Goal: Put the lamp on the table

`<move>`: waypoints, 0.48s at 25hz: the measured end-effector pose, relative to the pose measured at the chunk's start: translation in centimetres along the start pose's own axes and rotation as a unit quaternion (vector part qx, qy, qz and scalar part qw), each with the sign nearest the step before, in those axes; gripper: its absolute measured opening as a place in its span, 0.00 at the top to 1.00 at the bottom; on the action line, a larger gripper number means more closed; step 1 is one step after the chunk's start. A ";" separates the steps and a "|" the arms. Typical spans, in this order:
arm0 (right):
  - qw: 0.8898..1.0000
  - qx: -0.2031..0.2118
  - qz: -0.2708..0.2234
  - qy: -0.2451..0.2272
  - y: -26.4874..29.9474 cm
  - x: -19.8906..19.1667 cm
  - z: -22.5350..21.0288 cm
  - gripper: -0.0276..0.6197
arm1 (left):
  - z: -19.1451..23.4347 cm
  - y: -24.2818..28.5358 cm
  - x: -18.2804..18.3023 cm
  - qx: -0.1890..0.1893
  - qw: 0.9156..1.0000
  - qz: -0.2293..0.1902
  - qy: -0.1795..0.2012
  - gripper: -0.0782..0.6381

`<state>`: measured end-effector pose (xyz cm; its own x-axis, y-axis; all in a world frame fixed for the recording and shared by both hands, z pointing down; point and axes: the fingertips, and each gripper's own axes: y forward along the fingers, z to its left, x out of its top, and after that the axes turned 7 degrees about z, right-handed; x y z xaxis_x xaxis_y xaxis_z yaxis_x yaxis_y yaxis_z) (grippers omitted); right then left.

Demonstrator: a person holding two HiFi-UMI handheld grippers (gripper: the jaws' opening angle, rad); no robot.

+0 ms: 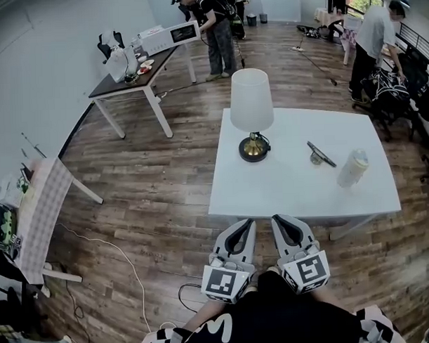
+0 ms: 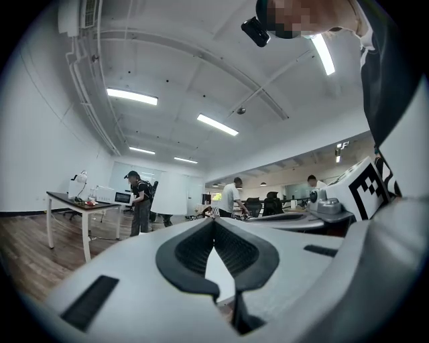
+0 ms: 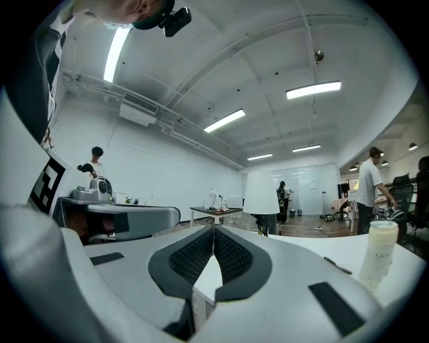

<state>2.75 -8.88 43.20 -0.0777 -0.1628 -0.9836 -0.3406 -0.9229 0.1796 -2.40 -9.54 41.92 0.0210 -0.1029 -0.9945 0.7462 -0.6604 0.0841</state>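
Note:
The lamp (image 1: 252, 113), with a white shade and a brass-and-black base, stands upright on the white table (image 1: 299, 189) near its left side. In the right gripper view the lamp (image 3: 261, 194) rises beyond the jaw tips. Both grippers are held close to the person's body, just short of the table's near edge and well away from the lamp. The left gripper (image 1: 248, 223) (image 2: 214, 221) is shut and holds nothing. Beside it, the right gripper (image 1: 277, 220) (image 3: 214, 228) is shut and holds nothing too.
A white bottle (image 1: 353, 168) (image 3: 379, 251), a dark pen-like stick (image 1: 321, 154) and a small round object share the table's right half. A dark-topped desk (image 1: 134, 75) stands at the back left. People stand at the back. A checked board (image 1: 44, 208) and cables (image 1: 126, 269) are at the left.

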 end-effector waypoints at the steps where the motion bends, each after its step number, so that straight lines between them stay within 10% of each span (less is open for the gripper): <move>1: 1.000 0.000 -0.001 -0.001 -0.3 0.2 0.1 0.93 | -0.3 -0.2 0.1 -0.002 1.000 0.002 0.004 0.88; 12: 1.000 -0.008 -0.006 -0.012 -3.2 -0.8 2.5 0.93 | -2.7 -2.6 -0.2 -0.021 1.000 -0.004 0.006 0.88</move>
<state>1.59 -4.99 43.46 -0.0960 -0.1435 -0.9850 -0.3274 -0.9300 0.1674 -2.54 -5.83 41.78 0.0238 -0.0885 -0.9958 0.7740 -0.6288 0.0744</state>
